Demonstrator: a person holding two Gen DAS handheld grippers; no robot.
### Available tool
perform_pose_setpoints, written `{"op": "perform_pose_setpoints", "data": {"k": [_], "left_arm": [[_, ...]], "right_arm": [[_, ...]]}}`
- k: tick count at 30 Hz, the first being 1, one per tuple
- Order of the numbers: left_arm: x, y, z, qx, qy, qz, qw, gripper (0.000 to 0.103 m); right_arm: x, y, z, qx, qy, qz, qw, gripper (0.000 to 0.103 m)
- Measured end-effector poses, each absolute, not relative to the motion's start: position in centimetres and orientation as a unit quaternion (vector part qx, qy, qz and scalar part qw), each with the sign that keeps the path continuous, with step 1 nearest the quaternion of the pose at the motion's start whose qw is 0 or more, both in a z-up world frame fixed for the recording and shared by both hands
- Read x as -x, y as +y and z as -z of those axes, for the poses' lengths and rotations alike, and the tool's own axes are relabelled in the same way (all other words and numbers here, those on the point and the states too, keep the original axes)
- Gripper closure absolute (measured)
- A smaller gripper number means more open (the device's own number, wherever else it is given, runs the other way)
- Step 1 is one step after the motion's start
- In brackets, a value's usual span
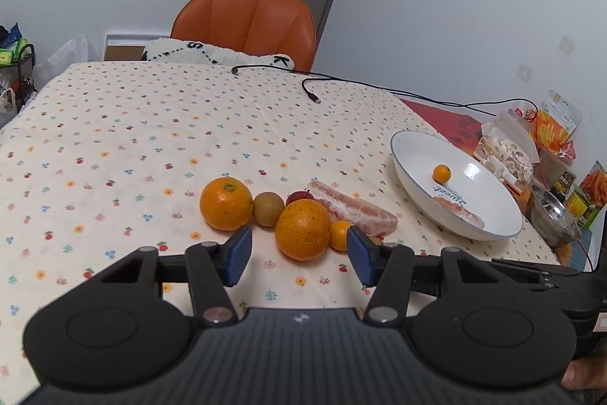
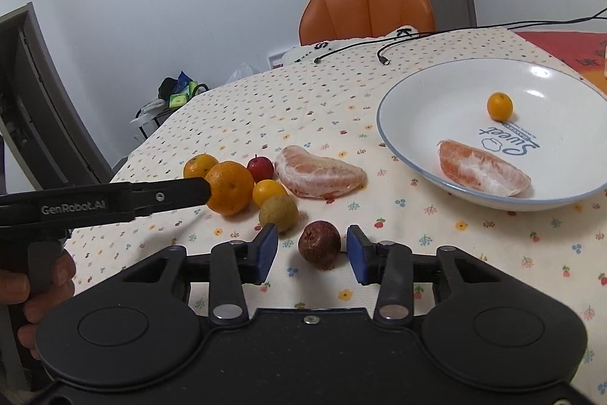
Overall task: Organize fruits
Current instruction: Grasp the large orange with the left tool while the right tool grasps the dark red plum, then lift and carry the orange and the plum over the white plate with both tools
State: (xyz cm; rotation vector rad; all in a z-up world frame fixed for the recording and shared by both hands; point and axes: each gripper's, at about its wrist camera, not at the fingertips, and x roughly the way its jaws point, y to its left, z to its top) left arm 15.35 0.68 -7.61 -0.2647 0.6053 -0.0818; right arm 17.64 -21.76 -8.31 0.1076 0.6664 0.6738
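My right claw (image 2: 310, 249) is spread wide, with the dark red fruit (image 2: 319, 244) sitting on the counter (image 2: 455, 245) between its pads, not pinched. It is round, so if one pad bumps it first, I think it could roll away. My left claw (image 1: 299, 255) is spread too, empty, facing the near orange (image 1: 302, 229). A small yellow fruit (image 1: 340, 234) touches that orange and could get knocked. The white plate (image 2: 417, 90) waits to the right.

Left gripper (image 1: 299, 255), jaws apart, faces an orange (image 1: 302, 229) beside a plate (image 1: 413, 173).
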Motion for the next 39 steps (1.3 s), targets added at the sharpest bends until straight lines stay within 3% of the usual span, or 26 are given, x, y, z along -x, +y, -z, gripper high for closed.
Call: {"op": "perform_pose_setpoints", "data": {"k": [7, 12, 39], "left_arm": [[-16.6, 0.4, 8.3, 0.134, 0.302, 0.045, 0.943, 0.053], [-17.3, 0.3, 9.0, 0.137, 0.308, 0.044, 0.940, 0.069], [-15.7, -4.6, 5.0, 0.102, 0.271, 0.077, 0.954, 0.070]], "right_arm": [[-17.9, -21.5, 8.4, -0.044, 0.322, -0.329, 0.887, 0.071], [-18.0, -21.6, 8.4, -0.044, 0.326, -0.327, 0.886, 0.080], [-16.6, -26.9, 5.4, -0.080, 0.272, -0.300, 0.911, 0.081]]}}
